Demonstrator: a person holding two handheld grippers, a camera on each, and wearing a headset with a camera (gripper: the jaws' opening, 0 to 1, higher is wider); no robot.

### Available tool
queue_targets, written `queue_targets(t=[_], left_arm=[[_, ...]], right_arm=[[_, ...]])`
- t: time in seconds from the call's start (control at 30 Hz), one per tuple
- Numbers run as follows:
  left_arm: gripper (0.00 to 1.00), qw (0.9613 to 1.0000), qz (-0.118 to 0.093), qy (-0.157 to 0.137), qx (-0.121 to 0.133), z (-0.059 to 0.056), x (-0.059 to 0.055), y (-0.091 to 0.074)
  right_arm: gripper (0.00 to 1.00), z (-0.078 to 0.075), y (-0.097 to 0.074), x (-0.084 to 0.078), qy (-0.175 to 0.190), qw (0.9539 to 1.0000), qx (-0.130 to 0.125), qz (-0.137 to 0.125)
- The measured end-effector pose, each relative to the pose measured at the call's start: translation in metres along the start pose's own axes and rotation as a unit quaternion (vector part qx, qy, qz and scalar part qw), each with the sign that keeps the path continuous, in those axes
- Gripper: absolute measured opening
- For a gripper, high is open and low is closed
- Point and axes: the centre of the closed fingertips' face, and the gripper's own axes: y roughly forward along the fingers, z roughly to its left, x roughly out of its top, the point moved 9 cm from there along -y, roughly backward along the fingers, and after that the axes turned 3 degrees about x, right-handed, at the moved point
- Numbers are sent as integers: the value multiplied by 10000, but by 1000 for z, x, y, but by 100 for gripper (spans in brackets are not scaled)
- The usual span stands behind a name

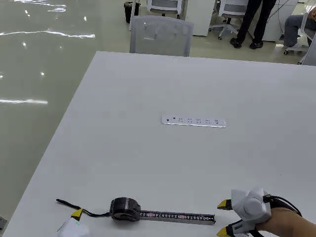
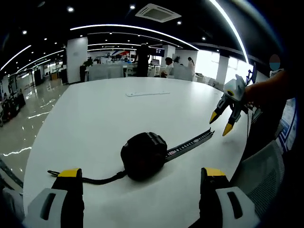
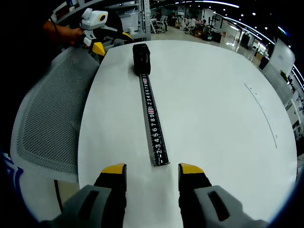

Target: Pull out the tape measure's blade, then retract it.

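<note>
A black tape measure case (image 1: 125, 208) lies near the front edge of the white table (image 1: 187, 79). Its blade (image 1: 177, 216) stretches out flat to the right, and a black wrist strap (image 1: 66, 202) trails left. My left gripper (image 1: 76, 217) sits open just behind the case (image 2: 143, 155), jaws wide apart with nothing between them. At the blade's free end (image 3: 160, 161), my right gripper (image 3: 152, 168) is open, its yellow tips on either side of the tip but not touching. In the head view the right gripper (image 1: 224, 217) sits just right of the blade end.
A white power strip (image 1: 193, 121) lies mid-table. A grey mesh chair (image 1: 160, 35) stands at the table's far edge, another (image 3: 47, 118) by the near edge. People (image 1: 252, 22) stand at the back right. The table's left edge (image 1: 54, 133) drops to a shiny floor.
</note>
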Motion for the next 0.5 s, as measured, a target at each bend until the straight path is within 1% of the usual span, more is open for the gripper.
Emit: queue_targets(t=[0.03, 0.1, 0.13, 0.17, 0.23, 0.27, 0.37, 0.5], left_arm=[[100, 9997, -114, -185, 55, 0, 1, 1], [100, 9989, -387, -272, 52, 0, 4, 3], [100, 9983, -487, -309, 94, 1, 5, 3], [100, 9985, -412, -313, 150, 2, 4, 3], [100, 9987, -311, -380, 160, 1, 2, 7], [100, 9986, -301, -407, 161, 0, 2, 7], [100, 9990, -265, -333, 131, -3, 0, 8], [100, 9991, -229, -351, 99, -4, -2, 8]], right_arm=[[41, -1, 4, 0, -36, 10000, 41, 73], [39, -3, 8, 1, -115, 9998, 93, 142], [39, -4, 10, 1, -123, 9997, 113, 174], [37, -6, 13, 1, -114, 9996, 132, 221], [35, -8, 16, 1, -94, 9993, 174, 301], [34, -9, 17, 2, -80, 9993, 193, 311], [31, -12, 23, 2, -154, 9988, 241, 408], [27, -13, 24, 4, -169, 9985, 296, 426]])
